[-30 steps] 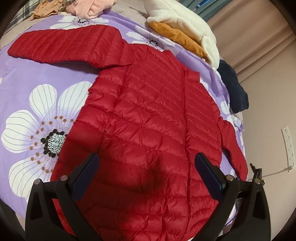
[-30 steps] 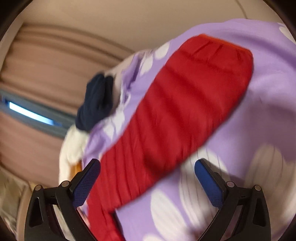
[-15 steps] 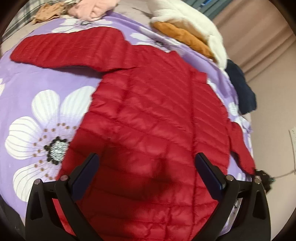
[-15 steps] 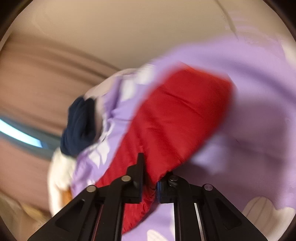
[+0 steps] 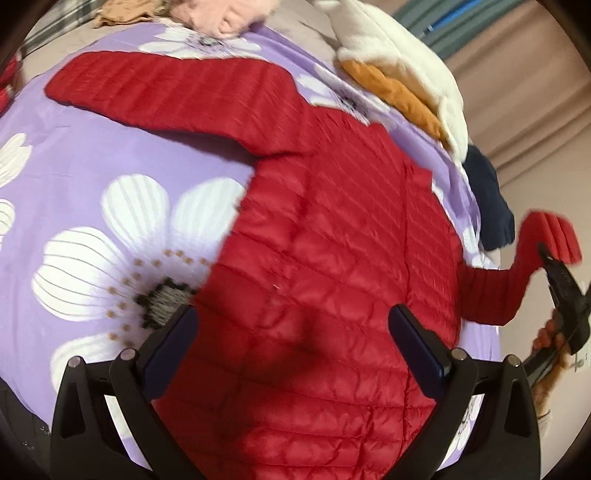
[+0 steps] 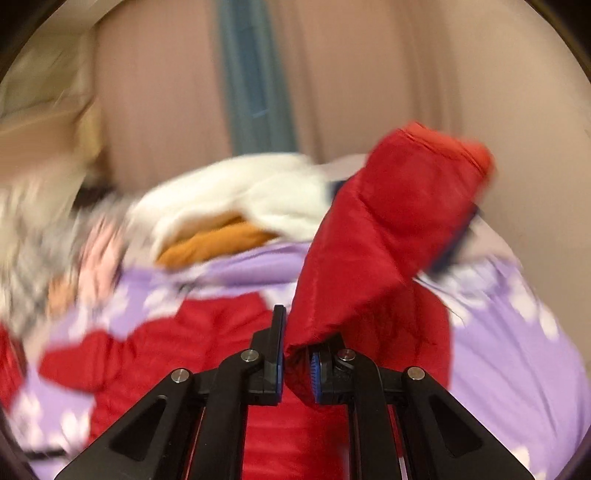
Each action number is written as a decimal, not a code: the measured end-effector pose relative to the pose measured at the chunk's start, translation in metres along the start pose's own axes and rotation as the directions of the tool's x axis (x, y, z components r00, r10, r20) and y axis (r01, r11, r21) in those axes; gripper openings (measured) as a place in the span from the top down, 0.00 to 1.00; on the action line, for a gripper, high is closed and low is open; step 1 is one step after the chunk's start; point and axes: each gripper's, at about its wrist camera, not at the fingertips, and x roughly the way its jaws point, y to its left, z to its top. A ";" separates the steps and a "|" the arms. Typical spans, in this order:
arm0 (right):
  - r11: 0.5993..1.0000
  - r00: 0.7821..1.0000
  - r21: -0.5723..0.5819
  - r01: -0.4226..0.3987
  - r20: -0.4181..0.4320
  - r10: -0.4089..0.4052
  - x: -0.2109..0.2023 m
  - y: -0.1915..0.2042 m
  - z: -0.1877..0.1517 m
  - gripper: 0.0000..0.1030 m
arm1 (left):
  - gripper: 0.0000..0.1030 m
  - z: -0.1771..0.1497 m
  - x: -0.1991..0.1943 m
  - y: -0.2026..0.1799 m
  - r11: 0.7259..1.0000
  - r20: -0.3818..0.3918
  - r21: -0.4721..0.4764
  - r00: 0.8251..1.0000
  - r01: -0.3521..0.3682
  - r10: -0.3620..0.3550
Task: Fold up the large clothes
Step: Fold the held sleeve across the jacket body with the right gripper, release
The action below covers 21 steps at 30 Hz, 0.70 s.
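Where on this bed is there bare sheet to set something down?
Bare purple sheet lies below the spread sleeve, left of the red jacket. The far edge is crowded: white fleece, orange garment, navy garment, pink clothes.

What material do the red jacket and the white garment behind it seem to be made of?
Red jacket: probably thin nylon or polyester shell with padding, judging by the slight sheen and the stitched quilted rows. White garment: looks like fleece or plush, matte and fuzzy.

A bed (image 5: 85, 155) under a purple sheet with white flowers fills the room. Beige curtains (image 6: 155, 110) hang behind, a blue-grey strip (image 6: 255, 77) between them, beside a plain beige wall (image 5: 546, 192).
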 end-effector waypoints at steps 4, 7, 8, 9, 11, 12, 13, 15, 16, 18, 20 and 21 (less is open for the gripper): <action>0.971 0.996 -0.237 -0.040 -0.082 0.021 0.062 0.079 -0.016 0.87 | 0.00 0.006 -0.011 0.023 0.999 0.033 -0.036 0.999 -0.014 0.015; 0.940 0.988 -0.332 -0.077 -0.149 0.029 0.088 0.122 -0.040 0.87 | 0.00 0.009 -0.014 0.038 0.998 0.042 -0.058 0.999 -0.031 0.034; 0.932 0.985 -0.350 -0.091 -0.167 0.033 0.092 0.132 -0.048 0.87 | 0.00 0.010 -0.014 0.044 0.997 0.043 -0.069 0.998 -0.033 0.036; 0.924 0.982 -0.367 -0.103 -0.184 0.036 0.097 0.142 -0.055 0.87 | 0.00 0.010 -0.015 0.048 0.997 0.043 -0.074 0.998 -0.033 0.037; 0.909 0.975 -0.394 -0.133 -0.217 0.048 0.104 0.161 -0.070 0.87 | 0.00 0.011 -0.014 0.055 0.995 0.041 -0.090 0.998 -0.035 0.039; 0.904 0.971 -0.402 -0.147 -0.235 0.054 0.108 0.166 -0.075 0.87 | 0.00 0.013 -0.013 0.057 0.995 0.040 -0.097 0.999 -0.033 0.037; 0.895 0.967 -0.415 -0.160 -0.249 0.057 0.110 0.172 -0.080 0.87 | 0.00 0.015 -0.012 0.058 0.994 0.039 -0.101 0.999 -0.031 0.035; 0.883 0.958 -0.433 -0.182 -0.280 0.060 0.121 0.185 -0.088 0.87 | 0.00 0.019 -0.010 0.057 0.995 0.038 -0.101 0.999 -0.022 0.026; 0.878 0.950 -0.432 -0.206 -0.305 0.073 0.122 0.187 -0.090 0.82 | 0.00 0.023 -0.008 0.053 0.996 0.041 -0.094 0.999 -0.012 0.016; 0.875 0.935 -0.413 -0.254 -0.335 0.114 0.117 0.182 -0.088 0.66 | 0.00 0.033 -0.005 0.043 0.997 0.045 -0.072 0.999 0.014 -0.010; 0.877 0.914 -0.352 -0.328 -0.354 0.199 0.105 0.171 -0.084 0.50 | 0.00 0.044 0.000 0.029 0.998 0.051 -0.038 0.997 0.056 -0.054; 0.871 0.903 -0.327 -0.366 -0.352 0.247 0.096 0.165 -0.082 0.47 | 0.00 0.049 0.003 0.023 0.997 0.053 -0.025 0.996 0.071 -0.070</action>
